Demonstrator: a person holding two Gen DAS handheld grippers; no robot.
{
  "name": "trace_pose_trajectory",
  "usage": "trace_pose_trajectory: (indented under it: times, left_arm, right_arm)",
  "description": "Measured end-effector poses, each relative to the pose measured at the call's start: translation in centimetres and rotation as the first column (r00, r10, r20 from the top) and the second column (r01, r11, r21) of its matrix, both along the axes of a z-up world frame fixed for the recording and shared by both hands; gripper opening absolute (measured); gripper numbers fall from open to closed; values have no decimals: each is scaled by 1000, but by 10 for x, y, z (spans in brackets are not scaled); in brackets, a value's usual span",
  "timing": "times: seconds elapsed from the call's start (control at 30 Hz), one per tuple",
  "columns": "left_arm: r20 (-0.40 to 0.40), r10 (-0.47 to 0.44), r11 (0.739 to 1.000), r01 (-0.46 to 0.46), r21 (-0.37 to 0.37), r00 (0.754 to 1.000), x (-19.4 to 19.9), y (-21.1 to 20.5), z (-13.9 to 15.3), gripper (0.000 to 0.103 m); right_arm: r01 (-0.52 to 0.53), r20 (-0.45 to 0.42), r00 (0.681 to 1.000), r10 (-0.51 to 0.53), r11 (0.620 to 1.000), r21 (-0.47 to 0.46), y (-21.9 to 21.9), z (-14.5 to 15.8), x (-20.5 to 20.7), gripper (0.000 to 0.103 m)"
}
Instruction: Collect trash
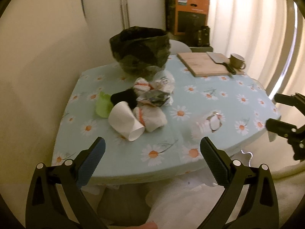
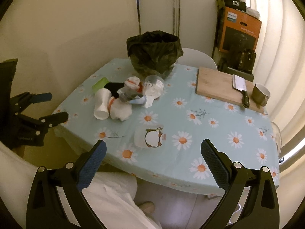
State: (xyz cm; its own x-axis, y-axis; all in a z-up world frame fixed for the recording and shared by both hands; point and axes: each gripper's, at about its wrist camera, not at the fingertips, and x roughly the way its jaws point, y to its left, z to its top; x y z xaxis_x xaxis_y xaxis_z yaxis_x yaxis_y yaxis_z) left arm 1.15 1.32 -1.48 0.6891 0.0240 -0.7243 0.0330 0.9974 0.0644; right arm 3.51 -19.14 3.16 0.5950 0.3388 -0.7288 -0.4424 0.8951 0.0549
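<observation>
Both tongs spread wide, empty, before the daisy-print counter point(image 2: 190, 99).
Left tongs point(image 1: 152, 152), right tongs point(image 2: 153, 153): ribbed blue pads. Crumpled trash pile point(image 2: 125, 95) and foam cup point(image 2: 102, 104) lie mid-counter, near the glossy black bag-lined bin point(image 2: 154, 51).

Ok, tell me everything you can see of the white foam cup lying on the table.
The white foam cup looks like plain matte foam, tapered, seemingly undamaged. It lies tipped on its side on the daisy-print tablecloth, open mouth toward the cameras, inside appearing empty. It sits at the near left edge of the trash pile, against a crumpled white wrapper with orange stripes, a green plastic piece behind it.
</observation>
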Motion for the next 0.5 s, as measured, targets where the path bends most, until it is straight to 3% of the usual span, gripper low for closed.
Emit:
trace_pose_trajectory:
  times: [0.2, 0.5]
  left_arm:
    - [-29, 50, 999, -49, 18, 998, 12, 13, -9, 97]
    - [-75, 50, 999, -49, 13, 996, 37, 19, -23, 97]
  right_arm:
    - [-42, -52, 998, 41, 999, -13, 9, -8, 10, 95]
    - [-65, -146, 987, 63, 998, -6, 15, -28, 37, 95]
